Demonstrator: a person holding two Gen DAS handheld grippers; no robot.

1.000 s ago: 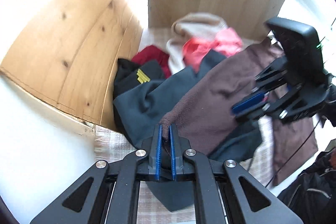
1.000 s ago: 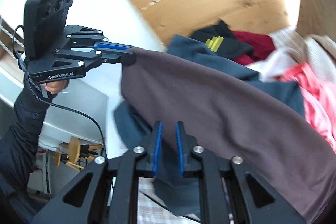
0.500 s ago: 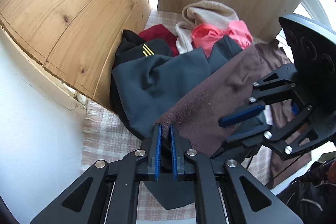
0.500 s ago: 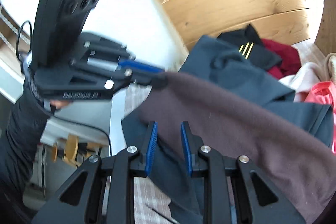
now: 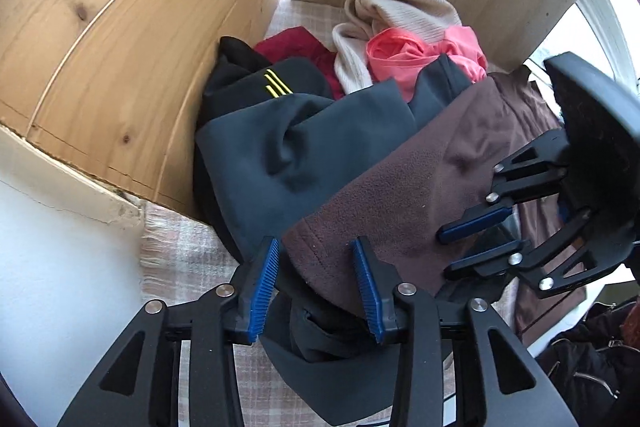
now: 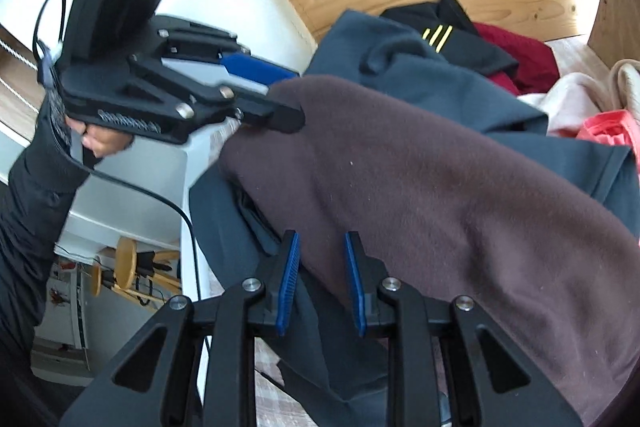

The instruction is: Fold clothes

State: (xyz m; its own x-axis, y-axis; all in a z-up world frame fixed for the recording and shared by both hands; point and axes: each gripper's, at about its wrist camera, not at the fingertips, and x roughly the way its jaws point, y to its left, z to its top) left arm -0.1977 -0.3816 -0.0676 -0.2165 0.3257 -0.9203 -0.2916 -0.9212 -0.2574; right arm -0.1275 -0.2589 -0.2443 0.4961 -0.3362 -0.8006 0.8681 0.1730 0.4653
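Note:
A brown fleece garment [image 5: 400,195] [image 6: 440,187] lies stretched over a slate-grey garment [image 5: 312,155] on the clothes pile. My left gripper [image 5: 314,287] [image 6: 294,95] is opening. The fleece's corner sits loose between its blue pads [image 5: 262,287], which stand apart from the cloth. My right gripper [image 6: 322,283] [image 5: 444,254] is narrowly set, shut on the fleece's lower edge further along, with grey cloth below it. A person's hand [image 6: 104,143] in a dark sleeve holds the left gripper.
Behind are a black garment with yellow stripes [image 5: 248,83], a red one [image 5: 292,45], a beige knit [image 5: 400,11] and a pink one [image 5: 404,55]. Wooden panels [image 5: 120,47] wall the left and back. A checked cloth [image 5: 176,251] covers the surface; a white wall [image 5: 60,267] is left.
My left gripper was shut on the fleece corner and its jaws have now spread apart. Both grippers came down toward the pile, lowering the fleece onto the grey garment.

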